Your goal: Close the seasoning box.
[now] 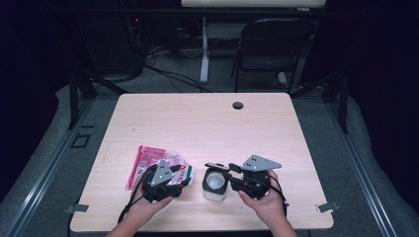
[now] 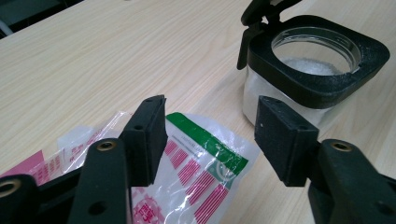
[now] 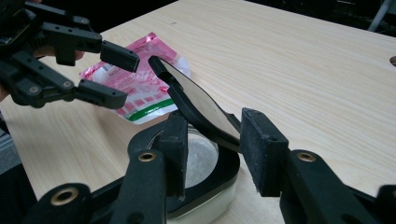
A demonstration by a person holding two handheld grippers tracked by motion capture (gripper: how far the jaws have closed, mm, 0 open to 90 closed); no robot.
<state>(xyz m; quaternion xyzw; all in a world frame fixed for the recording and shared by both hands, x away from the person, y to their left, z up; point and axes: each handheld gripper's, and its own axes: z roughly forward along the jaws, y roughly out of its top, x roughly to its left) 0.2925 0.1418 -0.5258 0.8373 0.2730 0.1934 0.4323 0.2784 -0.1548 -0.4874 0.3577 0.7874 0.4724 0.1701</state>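
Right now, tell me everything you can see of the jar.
The jar is a small, squarish clear container with a thick black collar round its circular mouth. Its hinged black lid stands open, tilted up from the rim. White granules fill the lower part and dust the inside. It stands upright on the table near the front edge, beside the bag but apart from it. The right gripper straddles the lid's base with its fingers apart; contact is unclear.
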